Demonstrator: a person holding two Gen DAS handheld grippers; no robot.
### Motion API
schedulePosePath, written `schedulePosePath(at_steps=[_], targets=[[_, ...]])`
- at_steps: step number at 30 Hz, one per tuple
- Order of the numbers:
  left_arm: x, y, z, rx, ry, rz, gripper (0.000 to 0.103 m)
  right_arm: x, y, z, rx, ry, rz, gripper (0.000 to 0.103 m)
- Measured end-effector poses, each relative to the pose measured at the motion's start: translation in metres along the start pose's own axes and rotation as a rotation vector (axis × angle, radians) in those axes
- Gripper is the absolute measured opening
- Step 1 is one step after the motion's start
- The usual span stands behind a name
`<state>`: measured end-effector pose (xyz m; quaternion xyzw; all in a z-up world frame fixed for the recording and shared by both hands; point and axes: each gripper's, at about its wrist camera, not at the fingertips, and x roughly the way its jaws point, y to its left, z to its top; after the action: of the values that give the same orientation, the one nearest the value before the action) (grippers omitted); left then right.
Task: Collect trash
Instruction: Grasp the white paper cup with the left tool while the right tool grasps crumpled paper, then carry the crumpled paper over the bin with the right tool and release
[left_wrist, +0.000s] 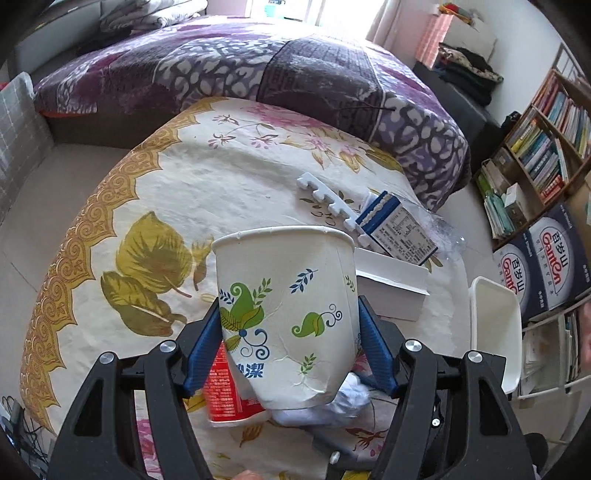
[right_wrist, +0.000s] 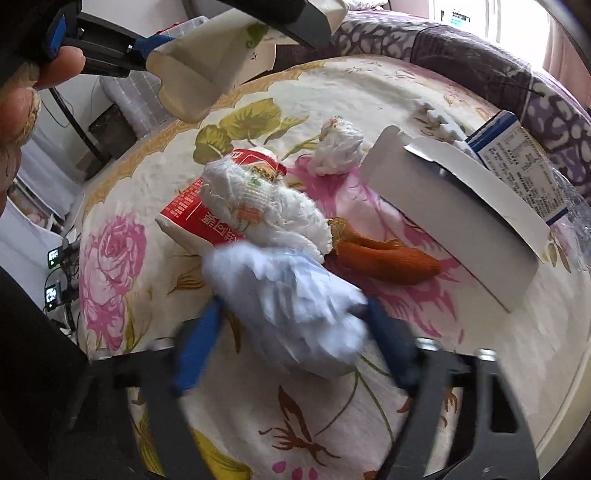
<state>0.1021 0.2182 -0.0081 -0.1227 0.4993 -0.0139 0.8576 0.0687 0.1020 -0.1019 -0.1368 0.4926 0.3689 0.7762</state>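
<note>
The left claw (left_wrist: 288, 332) is seen pinching a crumpled paper cup (left_wrist: 284, 314) between its blue fingers (left_wrist: 205, 343), the cup held upright above a desk (left_wrist: 177, 192) covered with a floral cloth. A white bin (left_wrist: 495, 332) stands on the floor to the right of the desk. In the right wrist view, the right claw (right_wrist: 291, 332) is closed around a crumpled pale-blue tissue (right_wrist: 291, 295); the picture is blurred there, and firm pad contact cannot be confirmed. Just beyond the tissue, a white wad of paper (right_wrist: 266, 206) lies on a red carton (right_wrist: 199, 214). An orange cloth (right_wrist: 388, 258) lies to the right, touching the wad. A second white wad (right_wrist: 340, 147) lies farther off, and a white box (right_wrist: 454, 210) and a blue-edged carton (right_wrist: 524, 166) are at far right.
</note>
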Motion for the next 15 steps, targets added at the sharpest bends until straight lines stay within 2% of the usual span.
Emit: schedulePosePath(at_steps=[5,15], targets=[[-0.003,0.007,0.001,-0.025,-0.020,0.003,0.068,-0.007,0.000,-0.001,-0.001,-0.020,0.001,0.058],[-0.015,0.000,0.001,-0.026,-0.080,0.011,0.068,-0.043,-0.003,0.001,0.032,-0.121,0.003,0.058]])
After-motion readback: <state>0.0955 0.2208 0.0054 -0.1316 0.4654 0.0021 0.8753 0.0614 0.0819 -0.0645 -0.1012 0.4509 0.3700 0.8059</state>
